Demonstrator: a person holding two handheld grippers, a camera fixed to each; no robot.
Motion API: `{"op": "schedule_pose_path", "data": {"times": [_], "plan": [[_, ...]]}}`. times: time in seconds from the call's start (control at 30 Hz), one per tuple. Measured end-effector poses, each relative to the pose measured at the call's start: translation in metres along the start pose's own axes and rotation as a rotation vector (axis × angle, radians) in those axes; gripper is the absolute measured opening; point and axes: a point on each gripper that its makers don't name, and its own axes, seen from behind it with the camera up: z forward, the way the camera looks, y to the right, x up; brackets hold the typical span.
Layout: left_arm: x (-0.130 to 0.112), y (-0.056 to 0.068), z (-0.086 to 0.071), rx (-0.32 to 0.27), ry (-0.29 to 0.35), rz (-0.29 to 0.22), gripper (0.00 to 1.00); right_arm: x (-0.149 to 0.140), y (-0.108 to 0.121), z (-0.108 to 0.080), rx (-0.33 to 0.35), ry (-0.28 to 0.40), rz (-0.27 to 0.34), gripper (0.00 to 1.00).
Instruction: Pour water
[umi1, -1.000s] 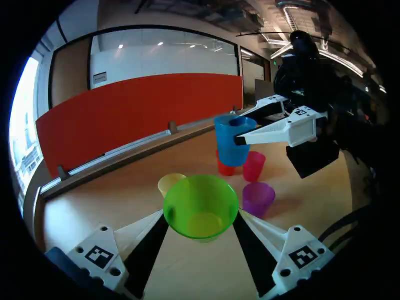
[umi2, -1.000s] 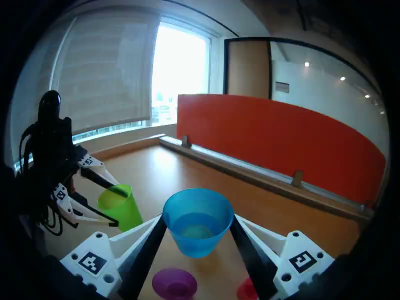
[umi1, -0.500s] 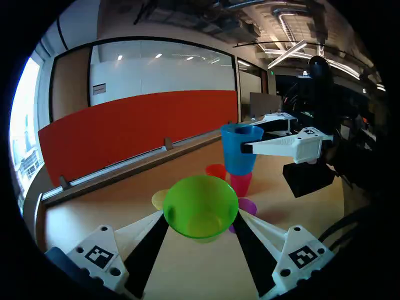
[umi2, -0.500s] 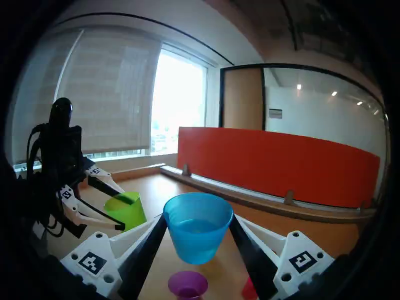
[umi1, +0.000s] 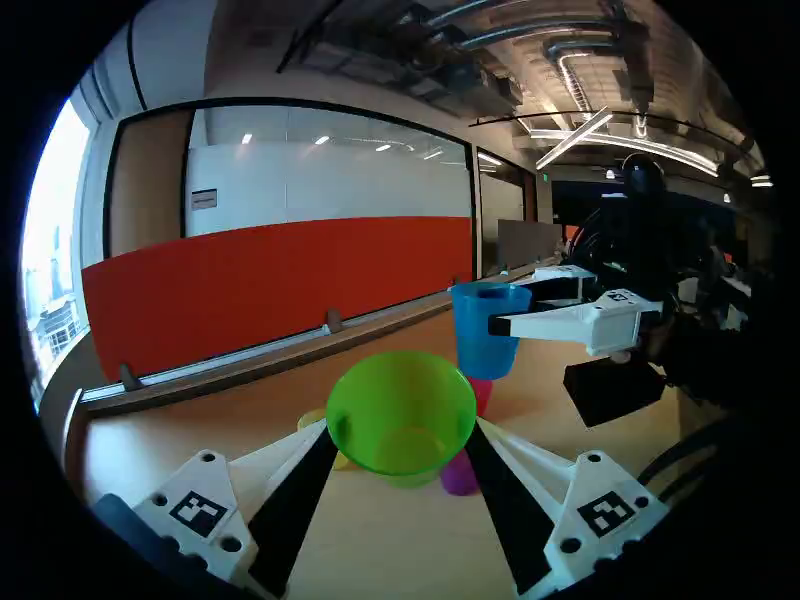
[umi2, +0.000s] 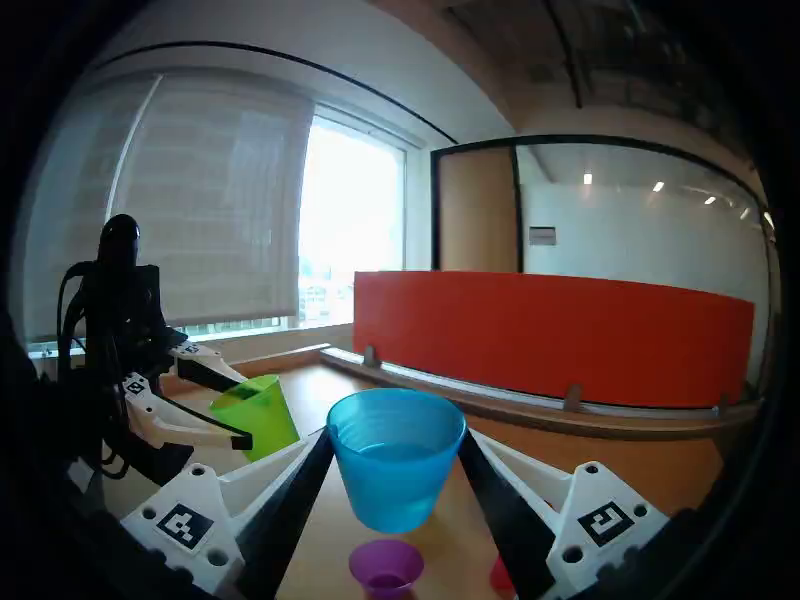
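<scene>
A: L side status?
B: left gripper (umi1: 400, 430) clamped on green cup (umi1: 402, 400), a finger pressing each side. Lower centre of left gripper view. Cup upright, mouth toward cam.
A: R side?
B: right gripper (umi2: 395, 450) closed on blue cup (umi2: 395, 490), same grip, a finger on each wall. Lower centre of right gripper view, upright.
A: liquid?
B: water (umi2: 395, 452) in the blue cup, surface visible just under the rim. For the green one I can't tell: yellowish patch at the bottom, could be smth showing thru the plastic.
A: cups vs each other?
B: apart, no contact. In left gripper view the blue one sits right of centre, higher in frame than the green. In right gripper view the green is mid-left and looks leaned, maybe lens.
A: rest of scene?
B: wood table (umi1: 180, 430). purple cup (umi2: 386, 563) bottom centre, red cup (umi2: 500, 578) bottom, half hidden by a finger. pink cup (umi1: 482, 393) right below the blue one in frame, yellow cup (umi1: 312, 418) peeking past the L finger. Bkgd: orange partition (umi1: 270, 290) across mid frame, window (umi2: 350, 260) upper centre.
</scene>
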Motion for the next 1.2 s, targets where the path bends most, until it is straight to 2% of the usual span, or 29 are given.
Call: {"op": "schedule_pose_path", "data": {"times": [0.23,0.6,0.8,1.2], "plan": [[0.018,0.011,-0.003,-0.007,0.058,-0.001,0.85,0.004,-0.006,-0.004,0.007,0.007,-0.004,0.91],[0.035,0.021,-0.004,-0.02,0.113,-0.048,0.86,0.01,-0.016,-0.01,0.021,0.016,-0.011,0.91],[0.034,0.025,-0.003,-0.03,0.104,-0.063,0.86,0.012,-0.017,-0.012,0.025,0.018,-0.015,0.91],[0.026,0.026,0.003,-0.051,0.073,-0.032,0.85,0.013,-0.014,-0.005,0.062,0.001,-0.073,0.91]]}}
